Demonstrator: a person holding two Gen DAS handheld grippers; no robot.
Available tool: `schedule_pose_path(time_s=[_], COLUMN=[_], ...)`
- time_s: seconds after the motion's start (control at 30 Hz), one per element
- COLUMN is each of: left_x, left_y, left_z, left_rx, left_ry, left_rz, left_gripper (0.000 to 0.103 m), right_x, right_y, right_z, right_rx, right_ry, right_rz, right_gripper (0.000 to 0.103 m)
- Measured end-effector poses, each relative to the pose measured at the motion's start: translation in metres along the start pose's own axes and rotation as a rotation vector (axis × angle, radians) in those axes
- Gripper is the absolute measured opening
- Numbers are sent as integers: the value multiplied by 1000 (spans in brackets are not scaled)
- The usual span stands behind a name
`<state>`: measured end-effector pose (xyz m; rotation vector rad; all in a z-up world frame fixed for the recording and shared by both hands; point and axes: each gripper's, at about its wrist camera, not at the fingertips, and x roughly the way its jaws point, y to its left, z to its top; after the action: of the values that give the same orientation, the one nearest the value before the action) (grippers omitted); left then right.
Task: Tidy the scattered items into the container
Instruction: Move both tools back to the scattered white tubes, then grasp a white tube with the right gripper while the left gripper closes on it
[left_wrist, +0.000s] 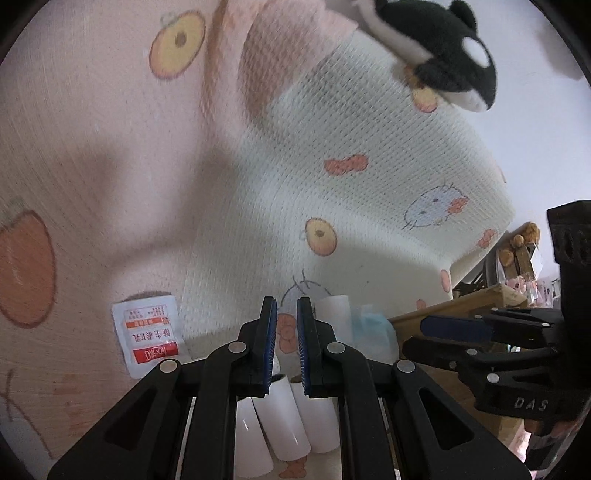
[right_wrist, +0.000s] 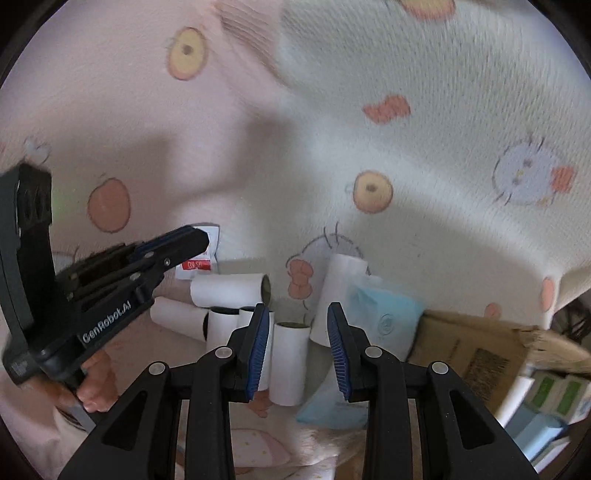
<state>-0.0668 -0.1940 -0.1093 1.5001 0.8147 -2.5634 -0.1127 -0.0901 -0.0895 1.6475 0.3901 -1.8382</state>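
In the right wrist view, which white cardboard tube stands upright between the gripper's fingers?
The short tube, open end up; the other tubes lie sideways or lean.

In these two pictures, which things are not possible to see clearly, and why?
- Cardboard box: right wrist view, contents cut off by the edge.
- Paper tubes: left wrist view, partly behind the left hand-held gripper.
- Sachet: right wrist view, print too small, partly behind the left hand-held gripper.
- Blanket pattern: right wrist view, blurred.
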Motion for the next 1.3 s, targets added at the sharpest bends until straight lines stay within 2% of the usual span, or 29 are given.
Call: schedule_pose_path(time_s=[0.13, 0.4, 0.43, 0.5, 0.53, 0.57, 0.7, 0.87, 1.1, 1.3], left_x=[18, 65, 71, 82, 85, 89, 106, 121, 141, 142], left_y=[14, 35, 38, 40, 42, 42, 38, 31, 22, 20], left_z=[1, -4, -5, -7, -8, -7, -7, -9, -13, -11], left_rx=[-72, -248, -274, -321, -329, -332, -318, -316, -301, -285], left_ry=[17, 99, 111, 128, 130, 138, 212, 255, 300, 320], left_rz=[-99, -309, -331, -362, -373, -383, -402, -437, -452, -443], left_gripper=[11, 13, 17, 32, 43, 46, 47, 46, 46, 46], right_x=[25, 55, 60, 70, 76, 79, 93, 104, 116, 116], right_y=[-11, -17, -18, -18, -19, -21, -26, -39, -44, -38], right_z=[7, 12, 11, 10, 9, 9, 7, 6, 8, 12], right_rx=[59, 72, 72, 70, 78, 84, 104, 154, 160, 88], right_ry=[39, 70, 83, 115, 129, 141, 178, 203, 218, 192], right_rz=[-45, -79, -89, -94, -95, -94, -99, -104, -78, -87], right_gripper=[29, 28, 28, 28, 29, 29, 29, 28, 31, 33])
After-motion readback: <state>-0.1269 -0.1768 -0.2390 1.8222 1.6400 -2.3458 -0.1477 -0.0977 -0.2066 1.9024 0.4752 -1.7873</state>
